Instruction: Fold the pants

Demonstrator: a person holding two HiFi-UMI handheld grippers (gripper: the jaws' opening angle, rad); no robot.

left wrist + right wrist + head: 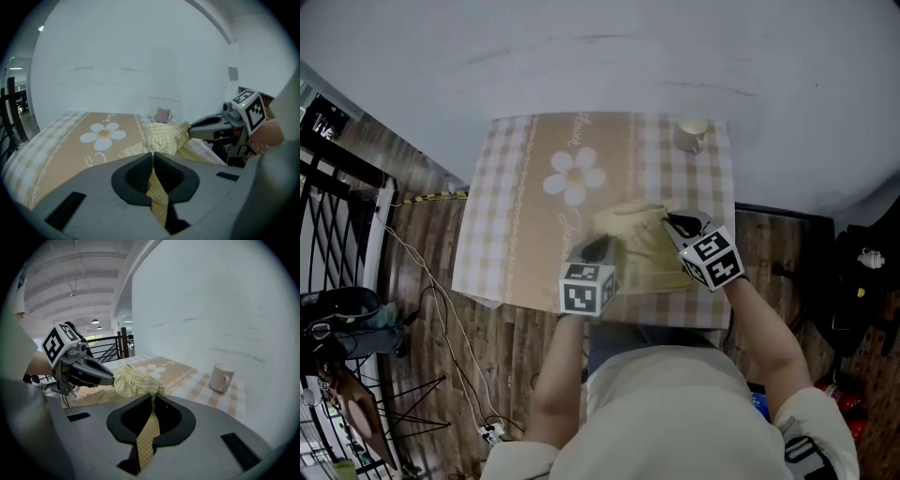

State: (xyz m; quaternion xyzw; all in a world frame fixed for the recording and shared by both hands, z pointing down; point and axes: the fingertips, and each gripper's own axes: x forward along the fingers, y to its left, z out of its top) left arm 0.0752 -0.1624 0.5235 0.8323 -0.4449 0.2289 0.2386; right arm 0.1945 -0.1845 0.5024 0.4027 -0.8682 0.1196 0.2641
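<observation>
Pants point(639, 246), crumpled yellow gingham, pinched in left gripper point(153, 155), right gripper point(153, 398)

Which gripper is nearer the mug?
The right gripper, almost straight below the mug in the head view; the left gripper holds the pants further left, under the daisy.
</observation>
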